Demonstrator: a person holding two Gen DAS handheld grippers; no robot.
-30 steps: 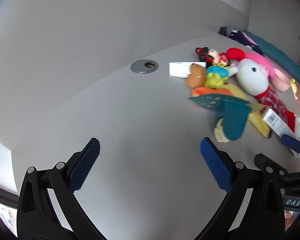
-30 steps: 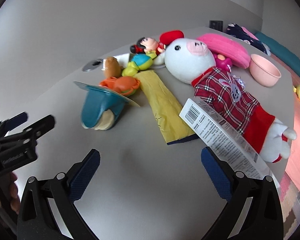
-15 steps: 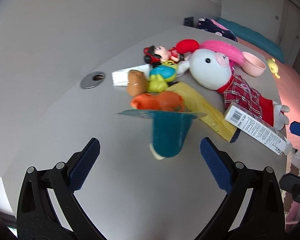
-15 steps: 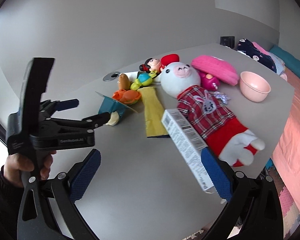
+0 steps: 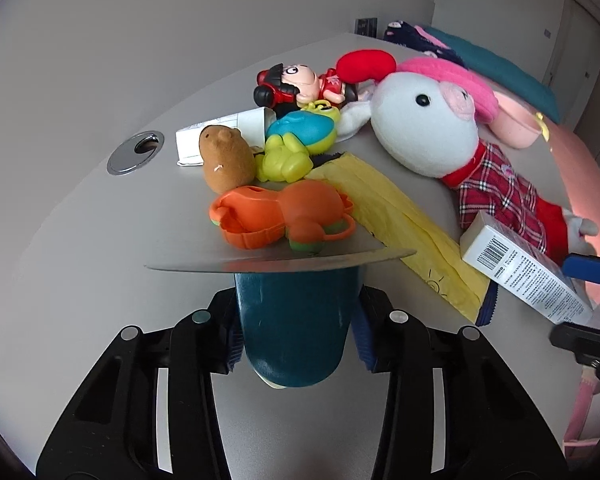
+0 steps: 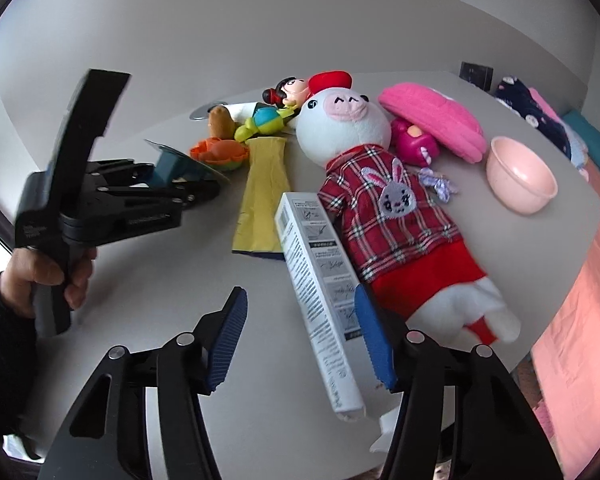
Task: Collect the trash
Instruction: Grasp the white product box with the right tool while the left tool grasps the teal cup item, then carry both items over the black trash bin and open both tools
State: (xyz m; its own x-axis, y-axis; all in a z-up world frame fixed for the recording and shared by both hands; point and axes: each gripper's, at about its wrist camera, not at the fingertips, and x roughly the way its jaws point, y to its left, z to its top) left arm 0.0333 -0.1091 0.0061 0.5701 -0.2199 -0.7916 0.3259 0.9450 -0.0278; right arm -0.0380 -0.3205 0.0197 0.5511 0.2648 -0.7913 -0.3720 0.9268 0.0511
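Two pieces of trash: we count a teal cup (image 5: 296, 328) with a peeled foil lid, and a long white carton (image 6: 320, 300) printed with a barcode.
Left gripper (image 5: 296, 332): its pads press the cup's body from both sides, just under the lid flap.
Right gripper (image 6: 300, 332): spread wide — the carton runs lengthwise between the fingers, close against the right pad (image 6: 374, 340); we cannot tell whether it touches.
Cup handling: we judge it light and thin-walled, so it dents easily; the mid-body hold looks sound, and the flap is too floppy to grab.
Carton handling: light, stiff along its length, smooth-faced — we would close across its narrow width near the middle, or it will pivot.
Carton position: on the grey table (image 6: 500, 240), touching the plaid-shirted plush (image 6: 392, 200) and overlapping the yellow pouch (image 6: 262, 196).
Risk: closing may snag the plush's red leg.
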